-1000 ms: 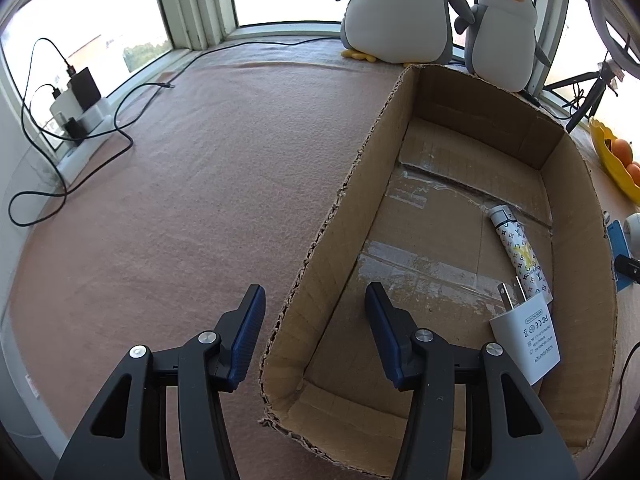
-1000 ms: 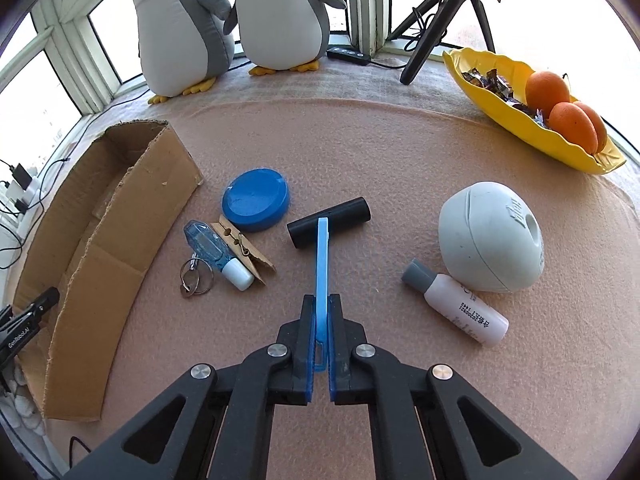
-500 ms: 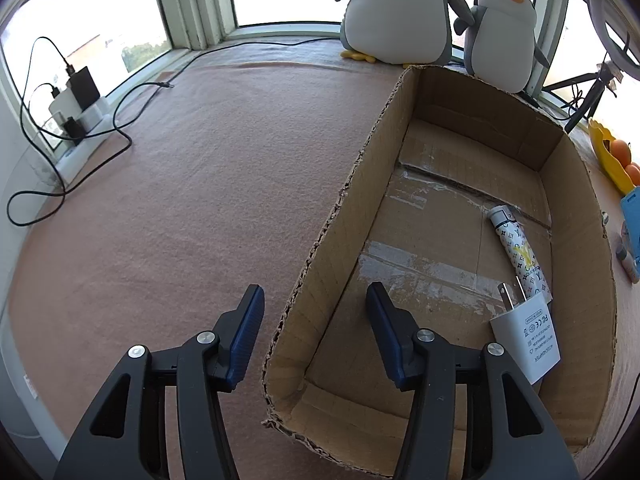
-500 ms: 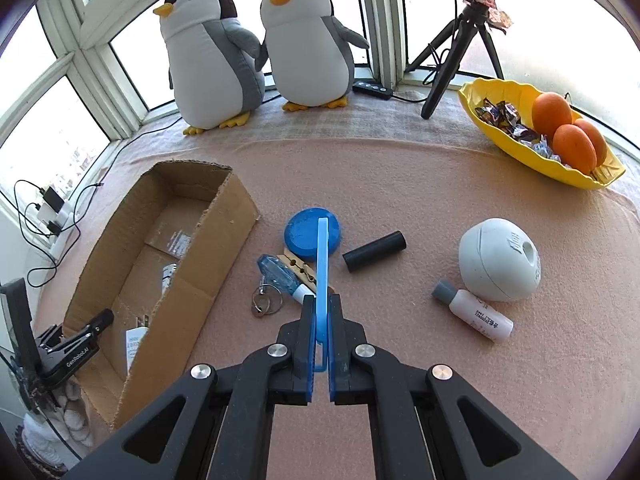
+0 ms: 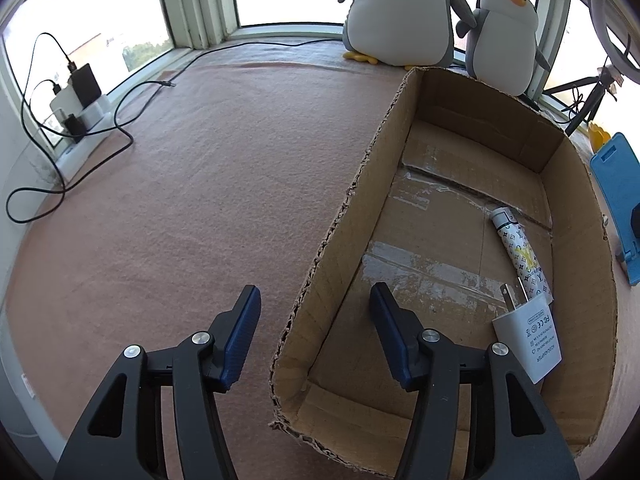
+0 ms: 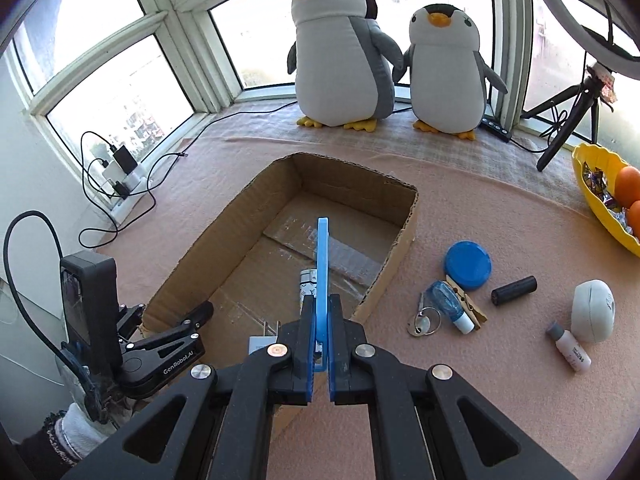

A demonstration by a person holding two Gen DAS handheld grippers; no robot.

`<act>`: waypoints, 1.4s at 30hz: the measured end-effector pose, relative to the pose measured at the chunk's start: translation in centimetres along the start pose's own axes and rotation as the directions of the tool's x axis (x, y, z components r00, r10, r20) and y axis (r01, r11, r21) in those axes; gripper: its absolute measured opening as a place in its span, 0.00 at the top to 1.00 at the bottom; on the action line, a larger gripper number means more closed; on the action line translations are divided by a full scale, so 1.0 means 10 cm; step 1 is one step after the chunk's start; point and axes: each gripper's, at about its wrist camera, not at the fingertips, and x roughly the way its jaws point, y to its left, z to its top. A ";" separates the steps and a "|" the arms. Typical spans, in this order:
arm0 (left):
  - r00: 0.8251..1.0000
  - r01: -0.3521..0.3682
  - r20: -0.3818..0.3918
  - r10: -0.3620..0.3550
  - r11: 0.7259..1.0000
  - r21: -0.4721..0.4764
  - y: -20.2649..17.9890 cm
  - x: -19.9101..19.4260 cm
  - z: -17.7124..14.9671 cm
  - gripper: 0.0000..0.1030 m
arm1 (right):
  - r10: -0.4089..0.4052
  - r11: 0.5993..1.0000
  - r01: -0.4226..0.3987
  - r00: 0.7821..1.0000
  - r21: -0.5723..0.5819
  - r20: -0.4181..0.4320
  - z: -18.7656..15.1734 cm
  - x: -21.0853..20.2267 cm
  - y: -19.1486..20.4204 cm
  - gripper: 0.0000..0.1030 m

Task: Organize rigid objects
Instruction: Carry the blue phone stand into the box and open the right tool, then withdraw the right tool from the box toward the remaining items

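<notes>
An open cardboard box (image 5: 580, 280) lies on the pink cloth. Inside it are a white charger plug (image 5: 528, 340) and a patterned tube (image 5: 520, 252). My left gripper (image 5: 314, 292) straddles the box's near left wall. Its jaws are opening, and the pads stand clear of the cardboard on both sides. My right gripper (image 6: 321, 302) is shut on a flat blue plastic piece (image 6: 322, 248). It holds the piece edge-on above the box (image 6: 348, 184), over the tube (image 6: 306, 284). That blue piece (image 5: 614, 196) also shows past the box's right wall.
Right of the box lie a blue lid (image 6: 467, 265), a black cylinder (image 6: 514, 288), a white round object (image 6: 593, 315), a small bottle (image 6: 570, 350) and a clothespin with a key-ring item (image 6: 448, 304). A yellow fruit bowl (image 6: 592, 184), two plush penguins (image 6: 340, 52) and charger cables (image 5: 76, 108) line the edges.
My right gripper has risen and swung left with the blue piece, from above the loose items to over the box. My left jaws have widened around the box wall.
</notes>
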 end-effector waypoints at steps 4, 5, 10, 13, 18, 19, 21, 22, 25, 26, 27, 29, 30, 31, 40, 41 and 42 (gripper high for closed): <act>1.000 0.004 -0.001 -0.004 1.000 -0.001 0.00 0.00 0.00 0.45 | 0.001 0.999 -0.002 1.000 -0.053 -0.017 -0.01 0.14 0.23 0.96; 1.000 0.004 -0.001 -0.004 1.000 -0.001 0.00 -0.01 0.00 0.45 | 0.005 0.998 -0.007 1.000 -0.057 -0.023 -0.02 0.17 0.27 0.96; 1.000 0.004 -0.001 -0.004 1.000 -0.001 0.00 -0.01 0.00 0.45 | 0.010 0.998 -0.014 0.999 -0.066 -0.046 -0.05 0.28 0.35 0.96; 1.000 0.004 -0.001 -0.004 1.000 -0.001 0.00 -0.01 0.00 0.45 | 0.012 0.997 -0.016 0.998 -0.070 -0.054 -0.05 0.31 0.36 0.96; 1.000 0.003 -0.001 -0.003 1.000 0.000 0.00 -0.01 0.00 0.45 | 0.023 0.997 -0.027 0.998 -0.071 -0.053 -0.05 0.31 0.37 0.94; 1.000 0.003 -0.001 -0.003 1.000 0.001 0.00 -0.01 0.00 0.45 | 0.029 0.997 -0.033 0.998 -0.067 -0.057 -0.04 0.30 0.36 0.90; 1.000 0.002 -0.001 -0.001 1.000 0.002 0.01 -0.01 0.01 0.45 | 0.029 0.998 -0.032 0.999 -0.052 -0.041 -0.04 0.28 0.34 0.64; 1.000 0.001 -0.001 -0.001 1.000 0.003 0.01 -0.01 0.01 0.45 | 0.028 0.998 -0.030 0.999 -0.047 -0.031 -0.04 0.26 0.33 0.61; 1.000 -0.001 -0.001 0.001 1.000 0.003 0.00 -0.01 0.01 0.45 | 0.014 0.999 -0.014 1.000 -0.042 -0.020 -0.03 0.21 0.29 0.60; 1.000 -0.002 -0.001 0.002 1.000 0.005 0.00 -0.01 0.02 0.45 | 0.006 0.999 -0.006 1.000 -0.039 -0.016 -0.03 0.19 0.27 0.60; 1.000 -0.004 -0.001 0.004 1.000 0.006 0.00 -0.01 0.02 0.45 | 0.001 0.999 -0.001 1.000 -0.035 -0.012 -0.03 0.17 0.25 0.60; 1.000 -0.006 0.000 0.006 1.000 0.008 -0.01 -0.01 0.02 0.45 | -0.003 1.000 0.003 1.000 -0.017 -0.005 -0.04 0.13 0.16 0.59; 1.000 -0.008 0.000 0.008 1.000 0.009 -0.01 -0.01 0.02 0.45 | -0.007 1.000 0.007 1.000 -0.006 -0.001 -0.05 0.10 0.12 0.58; 1.000 -0.009 0.000 0.009 1.000 0.010 -0.01 -0.01 0.02 0.45 | -0.019 1.000 0.019 1.000 0.004 0.004 -0.06 0.07 0.06 0.58; 1.000 -0.020 0.000 0.020 1.000 0.022 -0.03 -0.01 0.02 0.45 | -0.203 0.970 0.188 0.976 0.154 0.085 -0.18 -0.39 -0.77 0.57; 1.000 -0.021 -0.001 0.021 1.000 0.023 -0.04 -0.01 0.02 0.45 | -0.221 0.964 0.205 0.972 0.168 0.085 -0.19 -0.44 -0.88 0.57; 1.000 -0.022 -0.001 0.022 0.999 0.024 -0.04 -0.01 0.02 0.45 | -0.244 0.956 0.226 0.966 0.185 0.083 -0.21 -0.49 -1.01 0.57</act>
